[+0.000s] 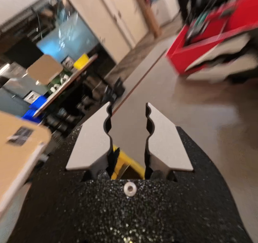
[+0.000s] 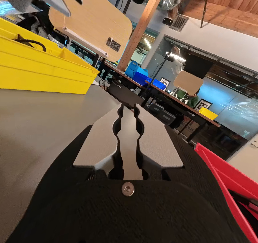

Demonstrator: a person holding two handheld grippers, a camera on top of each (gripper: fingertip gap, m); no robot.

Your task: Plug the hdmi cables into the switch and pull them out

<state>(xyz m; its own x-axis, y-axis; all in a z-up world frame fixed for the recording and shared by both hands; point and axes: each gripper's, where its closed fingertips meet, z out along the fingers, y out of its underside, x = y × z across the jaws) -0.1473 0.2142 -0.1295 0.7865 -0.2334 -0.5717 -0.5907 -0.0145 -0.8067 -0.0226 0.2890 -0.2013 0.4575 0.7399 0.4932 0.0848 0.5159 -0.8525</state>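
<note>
We log: left gripper point(image 1: 128, 107) released, empty, above grey worktop point(image 1: 181, 110). Right gripper point(image 2: 128, 107) slightly parted, empty. Yellow bin point(image 2: 41, 71), upper left of the right wrist frame, holds a black cable point(image 2: 37, 43). Red bin point(image 2: 230, 183) lower right. Switch unseen.

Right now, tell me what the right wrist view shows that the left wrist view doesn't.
Only the right wrist view shows a black cable lying in the yellow bin, plus the right gripper, its jaws a narrow gap apart and empty. Only the left wrist view shows the left gripper, jaws wide apart and empty. Both show the grey table, a red bin and a yellow one. Neither shows the switch.
</note>
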